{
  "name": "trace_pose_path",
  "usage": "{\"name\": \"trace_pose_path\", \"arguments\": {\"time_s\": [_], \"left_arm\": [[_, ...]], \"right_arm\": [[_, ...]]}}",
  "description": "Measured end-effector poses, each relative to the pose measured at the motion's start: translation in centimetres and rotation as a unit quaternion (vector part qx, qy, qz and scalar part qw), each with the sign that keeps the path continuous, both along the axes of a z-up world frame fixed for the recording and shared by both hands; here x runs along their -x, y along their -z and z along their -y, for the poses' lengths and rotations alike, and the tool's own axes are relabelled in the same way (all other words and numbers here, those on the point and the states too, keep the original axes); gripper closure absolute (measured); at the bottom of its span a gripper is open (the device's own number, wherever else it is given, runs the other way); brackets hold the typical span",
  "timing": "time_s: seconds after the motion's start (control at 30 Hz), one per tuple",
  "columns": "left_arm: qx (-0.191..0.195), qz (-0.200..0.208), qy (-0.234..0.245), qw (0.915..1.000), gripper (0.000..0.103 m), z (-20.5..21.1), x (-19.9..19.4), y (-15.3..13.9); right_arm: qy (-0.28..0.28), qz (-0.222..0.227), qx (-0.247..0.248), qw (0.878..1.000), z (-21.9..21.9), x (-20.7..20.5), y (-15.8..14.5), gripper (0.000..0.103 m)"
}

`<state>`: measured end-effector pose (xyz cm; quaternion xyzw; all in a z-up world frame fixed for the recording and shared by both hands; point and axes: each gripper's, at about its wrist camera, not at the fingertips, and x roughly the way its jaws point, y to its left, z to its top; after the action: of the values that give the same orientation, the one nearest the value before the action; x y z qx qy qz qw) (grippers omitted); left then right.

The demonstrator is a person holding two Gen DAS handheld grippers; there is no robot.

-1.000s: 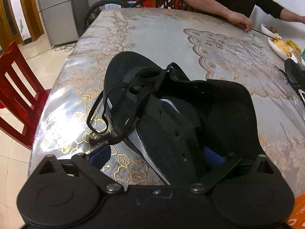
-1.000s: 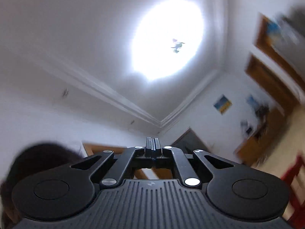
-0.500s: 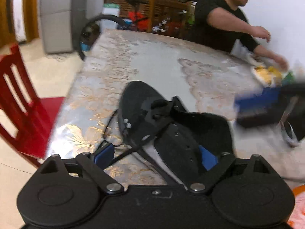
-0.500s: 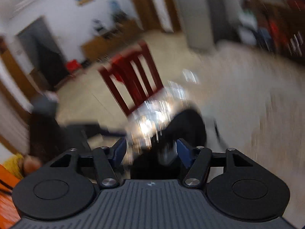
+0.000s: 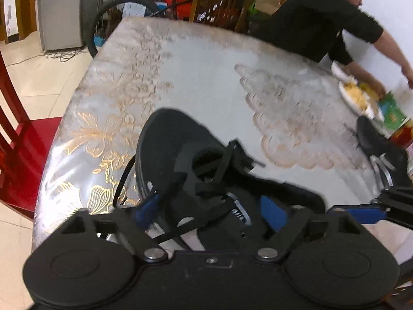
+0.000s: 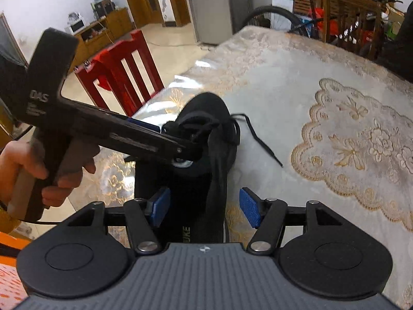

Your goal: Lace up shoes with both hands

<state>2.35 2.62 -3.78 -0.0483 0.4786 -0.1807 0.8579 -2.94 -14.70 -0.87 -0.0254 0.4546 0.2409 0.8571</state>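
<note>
right tongs (image 6: 205, 208) now down, wide open astride shoe (image 6: 206, 139)

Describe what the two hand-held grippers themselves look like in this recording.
The left hand-held gripper is a black pistol-grip tool with a pale handle and white "DAS" lettering. The right hand-held gripper has a ribbed grey body, black linkage arms with silver pivot screws, round black side discs, and blue ridged finger pads.

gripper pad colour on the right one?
Blue, ribbed pads on black fingers; clearest in the right wrist view.

Both the left gripper (image 5: 210, 213) and right gripper (image 6: 204, 206) gape wide.
</note>
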Motion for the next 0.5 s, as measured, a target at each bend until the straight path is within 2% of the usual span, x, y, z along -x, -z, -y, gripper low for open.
{"name": "trace_pose_path", "arguments": {"time_s": [0.03,0.13,0.2,0.27,0.4,0.47,0.5], "left_arm": [[0.006,0.005,-0.002,1.0,0.059,-0.3,0.1,-0.2],[0.043,0.023,-0.012,0.9987,0.089,-2.5,0.9,-2.0],[0.065,0.033,-0.022,0.9971,0.091,-4.1,1.5,-3.2],[0.054,0.041,-0.038,0.997,0.092,-5.4,1.9,-3.9],[0.025,0.037,-0.053,0.9976,0.092,-7.1,2.5,-3.4],[0.02,0.039,-0.04,0.9983,0.091,-6.7,2.9,-2.9],[0.017,0.04,-0.033,0.9985,0.087,-6.4,3.1,-2.7]], "right_arm": [[0.004,-0.008,0.002,1.0,-0.1,0.0,0.2,0.039],[0.016,-0.03,0.008,0.999,0.0,0.1,0.8,0.039],[0.024,-0.036,0.009,0.999,0.1,0.3,0.8,0.039],[0.032,-0.039,0.008,0.999,0.2,0.4,0.8,0.039],[0.053,-0.031,0.001,0.998,0.4,0.4,0.5,0.04],[0.06,0.005,0.001,0.998,0.2,0.8,-0.3,0.04],[0.059,0.03,-0.003,0.998,0.0,1.0,-0.9,0.04]]}}
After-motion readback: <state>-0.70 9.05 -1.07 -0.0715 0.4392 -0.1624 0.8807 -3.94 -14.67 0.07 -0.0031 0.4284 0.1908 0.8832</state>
